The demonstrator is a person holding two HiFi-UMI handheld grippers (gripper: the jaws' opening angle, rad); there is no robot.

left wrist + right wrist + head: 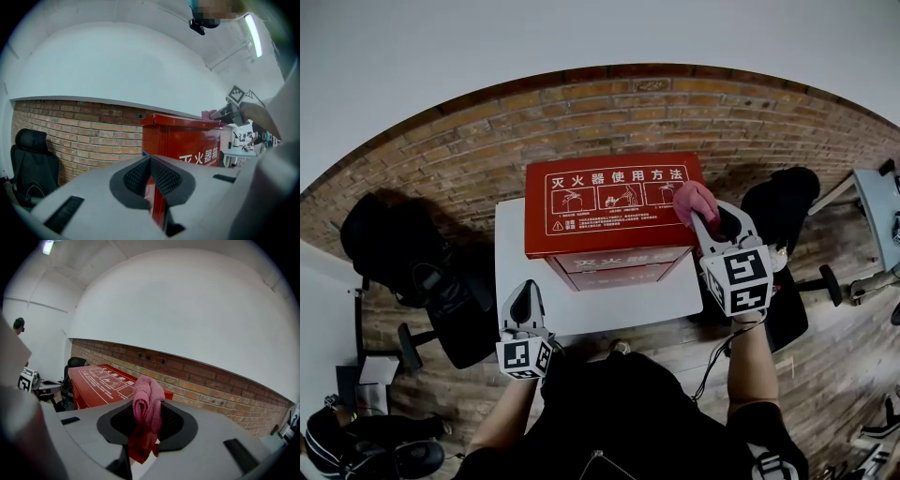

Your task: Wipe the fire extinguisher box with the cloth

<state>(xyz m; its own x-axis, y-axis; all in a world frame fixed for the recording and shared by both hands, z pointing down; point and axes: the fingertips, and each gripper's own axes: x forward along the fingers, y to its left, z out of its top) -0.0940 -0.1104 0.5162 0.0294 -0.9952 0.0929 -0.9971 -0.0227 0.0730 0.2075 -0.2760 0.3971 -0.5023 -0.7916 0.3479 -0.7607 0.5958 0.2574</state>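
Observation:
The red fire extinguisher box (pixel 609 206) stands on a white table (pixel 514 253), white Chinese print on its top. My right gripper (pixel 705 223) is shut on a pink cloth (pixel 694 201), which rests at the right edge of the box top. In the right gripper view the cloth (pixel 147 405) bulges up between the jaws, with the box (pixel 101 383) stretching away to the left. My left gripper (pixel 525 302) hovers near the table's front left, jaws together and empty. Its own view shows the box front (pixel 192 145) ahead and the right gripper (pixel 229 111) at the top edge.
A brick wall (pixel 609 112) runs behind the table. A black office chair (pixel 412 272) sits to the left and another dark chair (pixel 783 211) to the right. A pale table (pixel 881 211) stands at the far right. The floor is wood planks.

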